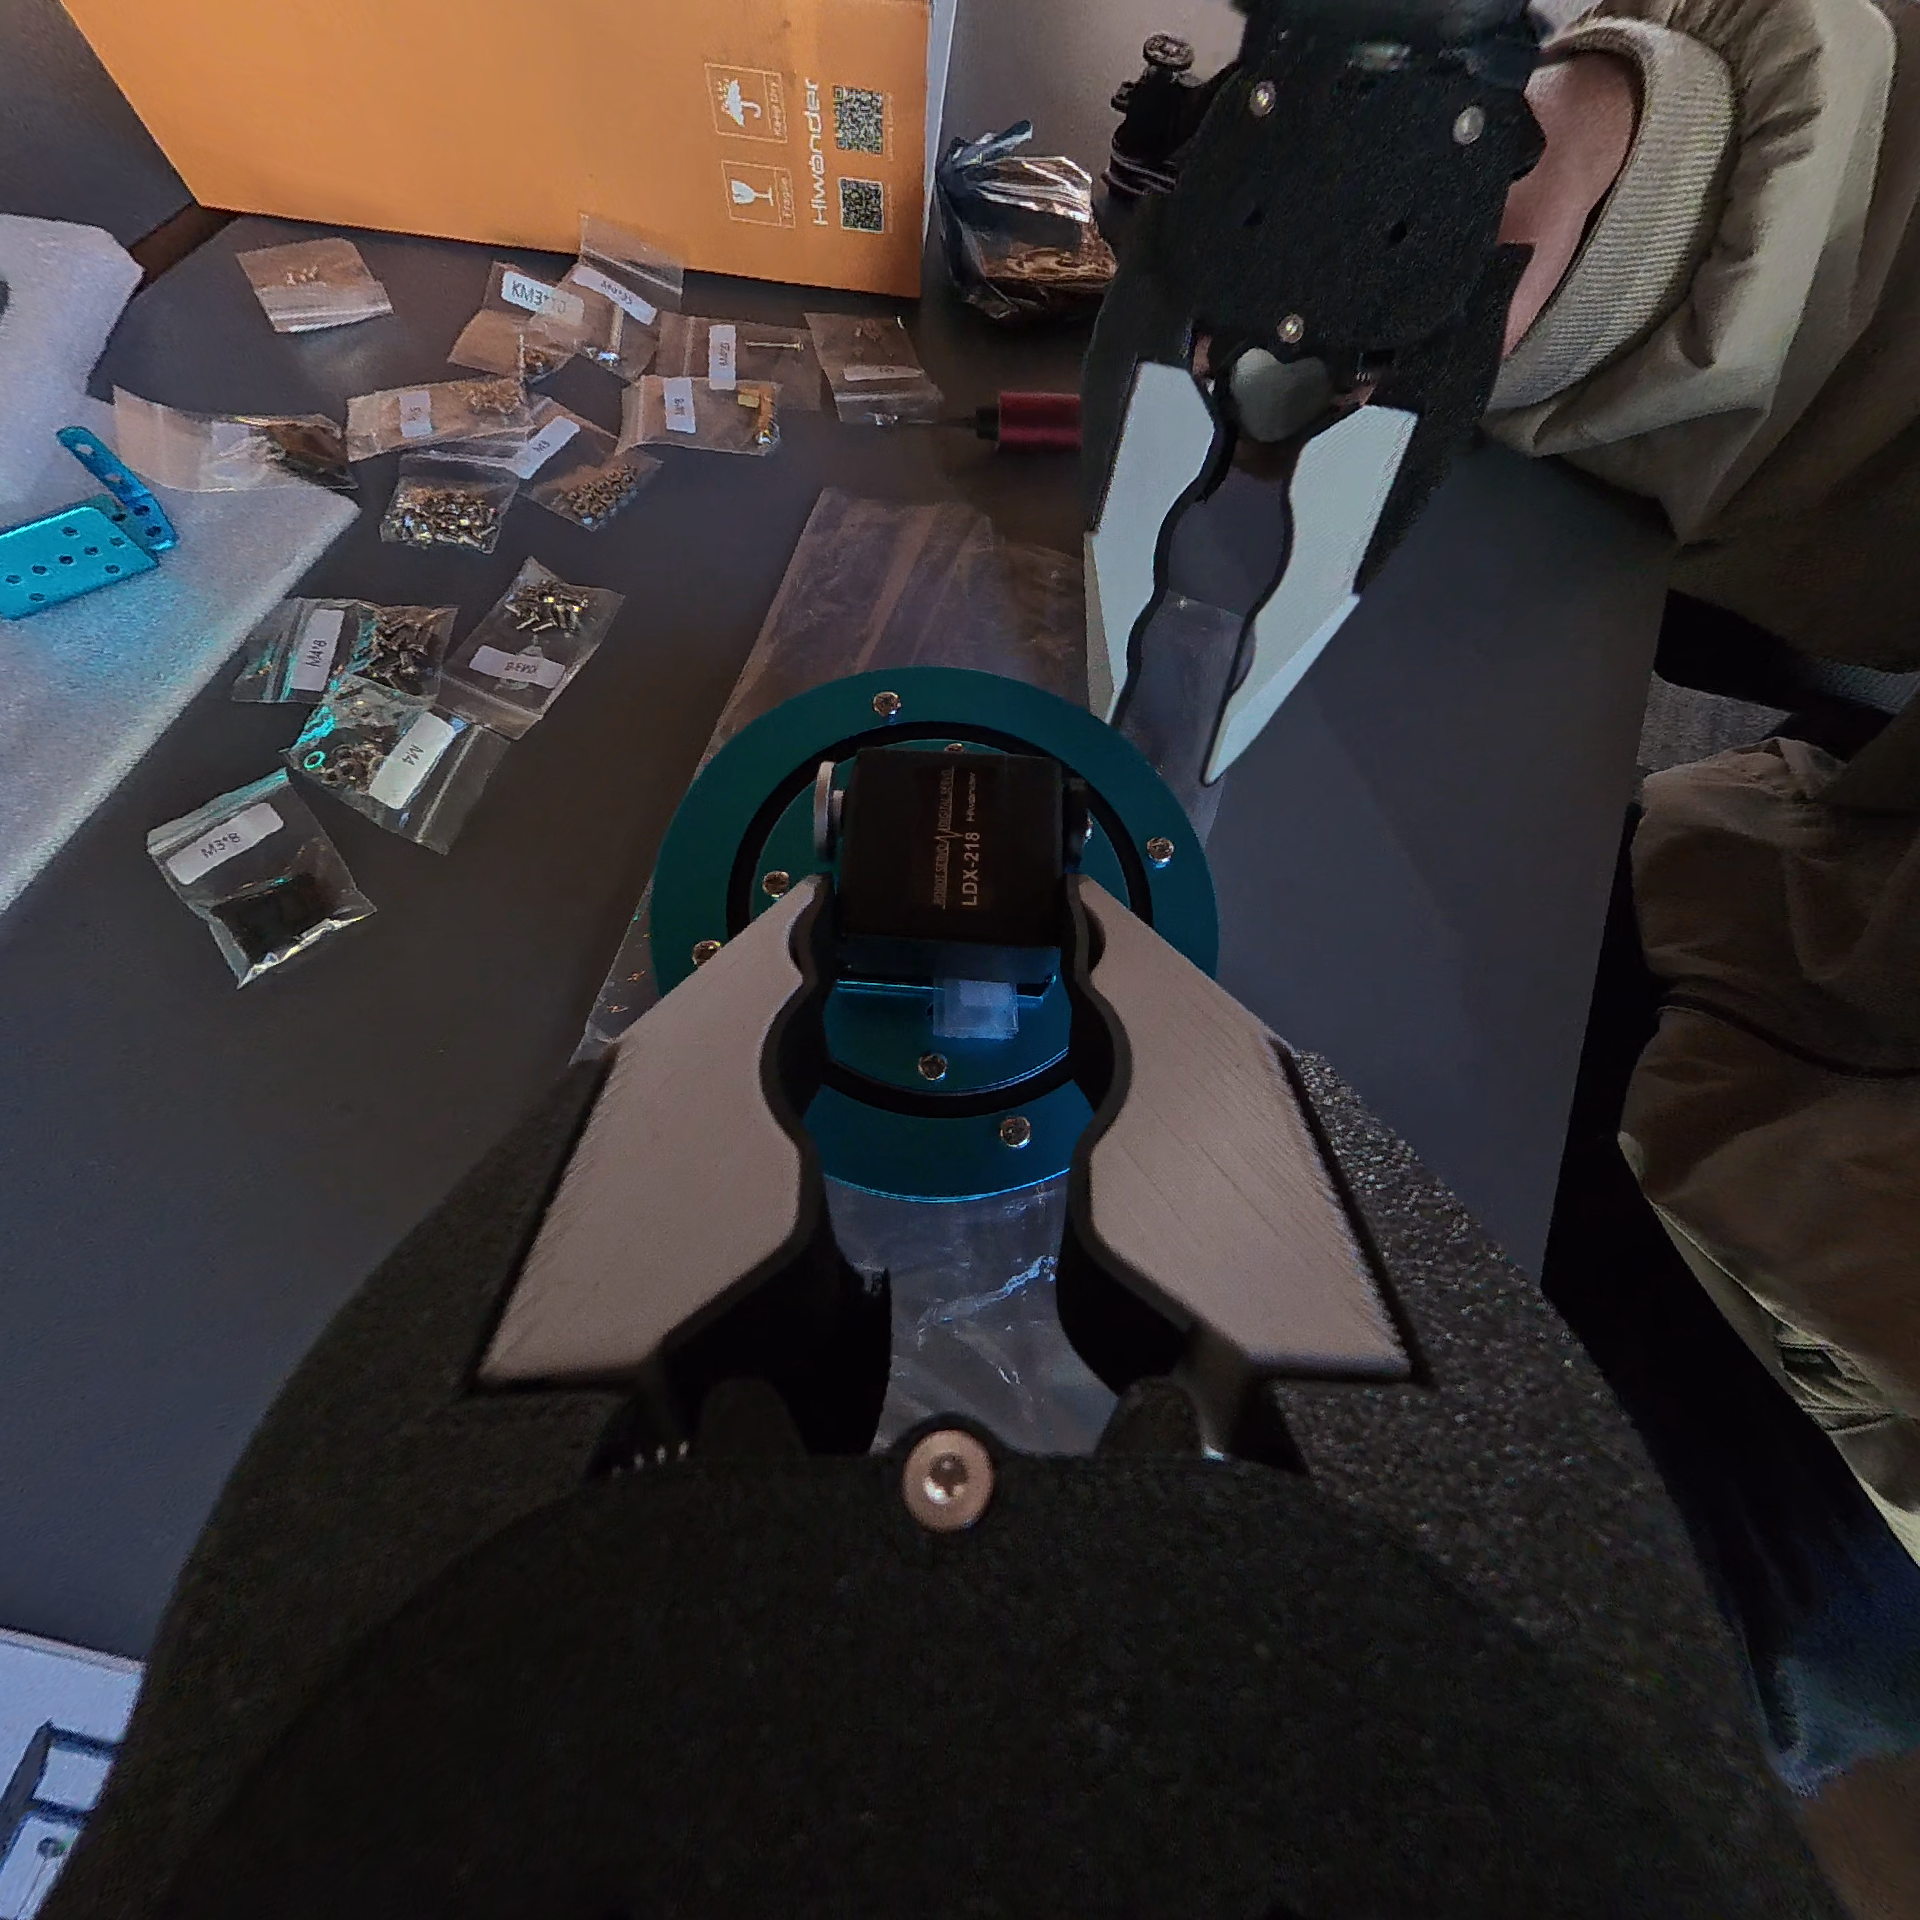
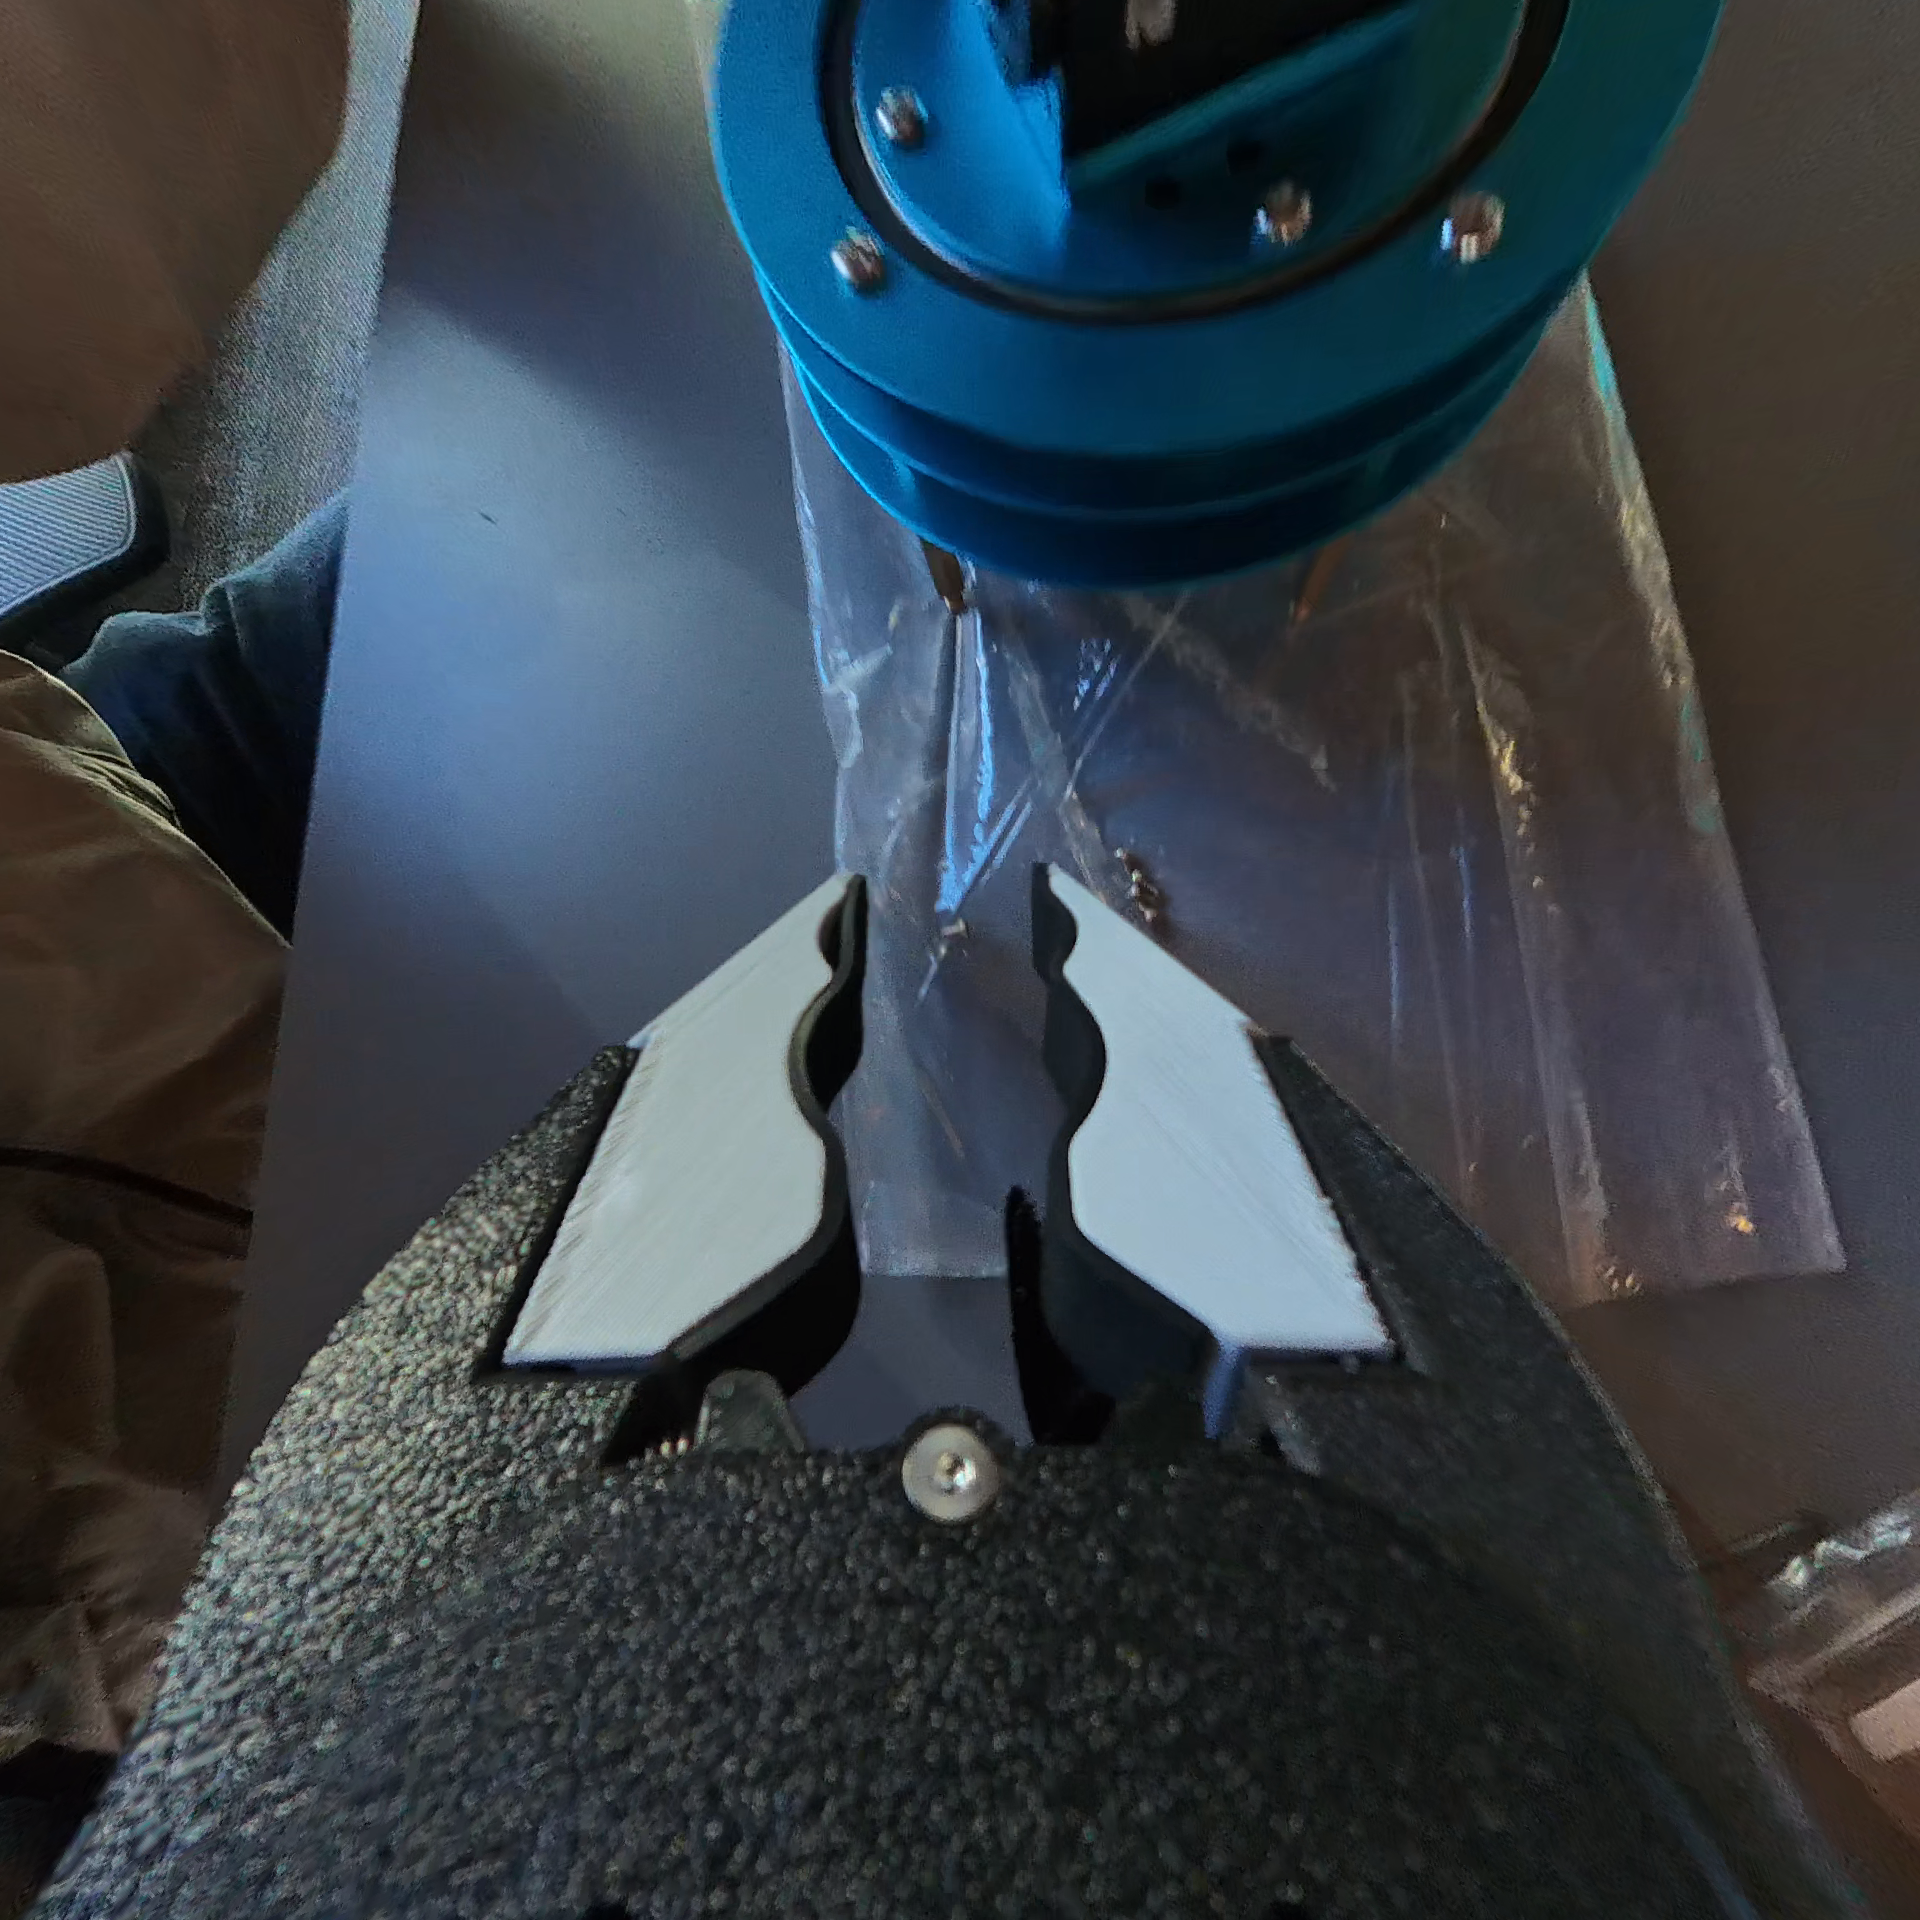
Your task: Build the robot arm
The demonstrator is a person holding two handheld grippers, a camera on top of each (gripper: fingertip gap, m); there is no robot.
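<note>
Screw bags (image 1: 416, 582) crowd the left; bare table (image 1: 1382, 935) lies right.

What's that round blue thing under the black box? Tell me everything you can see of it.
The round blue base looks like anodised metal: two stacked rings with a groove between, and an inner disc behind a dark gap, both dotted with small screws. It rests partly on a clear plastic bag on the dark table. A black servo stands on its centre, gripped by the left tongs. The right tongs are open beside it, not touching.
</note>
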